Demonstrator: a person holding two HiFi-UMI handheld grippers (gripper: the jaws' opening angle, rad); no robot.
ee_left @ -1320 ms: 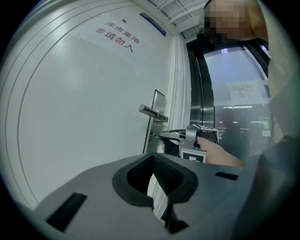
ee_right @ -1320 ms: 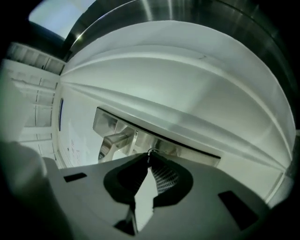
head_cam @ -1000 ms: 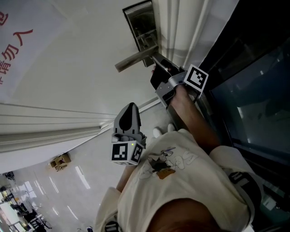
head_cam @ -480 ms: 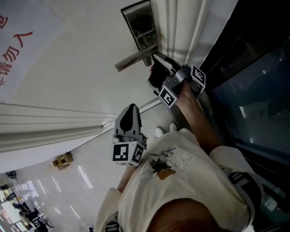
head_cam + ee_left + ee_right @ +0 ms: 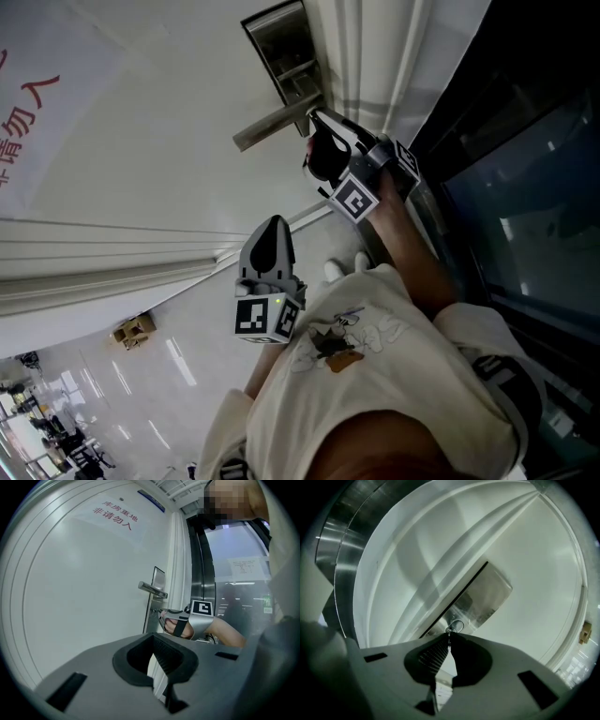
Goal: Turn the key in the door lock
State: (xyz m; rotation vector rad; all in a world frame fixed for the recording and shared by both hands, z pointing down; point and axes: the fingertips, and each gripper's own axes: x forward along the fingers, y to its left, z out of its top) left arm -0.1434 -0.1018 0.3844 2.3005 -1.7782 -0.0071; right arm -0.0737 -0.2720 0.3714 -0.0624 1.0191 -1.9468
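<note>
On the white door (image 5: 159, 122), a metal lock plate (image 5: 286, 52) carries a lever handle (image 5: 272, 125). Just under the lever, my right gripper (image 5: 316, 119) is at the lock, its marker cube (image 5: 354, 198) turned toward the camera. In the right gripper view the right gripper (image 5: 449, 638) is shut on the key (image 5: 449, 633), whose ring (image 5: 457, 626) hangs against the lock plate (image 5: 485, 597). My left gripper (image 5: 272, 225) hovers lower, away from the door, shut and holding nothing. The left gripper view looks past the left gripper (image 5: 157, 641) at the lever (image 5: 152, 589).
A dark glass panel and metal frame (image 5: 506, 187) run along the door's right edge. A paper sign with red characters (image 5: 28, 103) is stuck on the door at the left. The person's arm (image 5: 403, 244) reaches to the lock.
The right gripper has rolled about its own axis at the lock, so its marker cube has swung from the upper right to below. The left gripper has stayed put.
</note>
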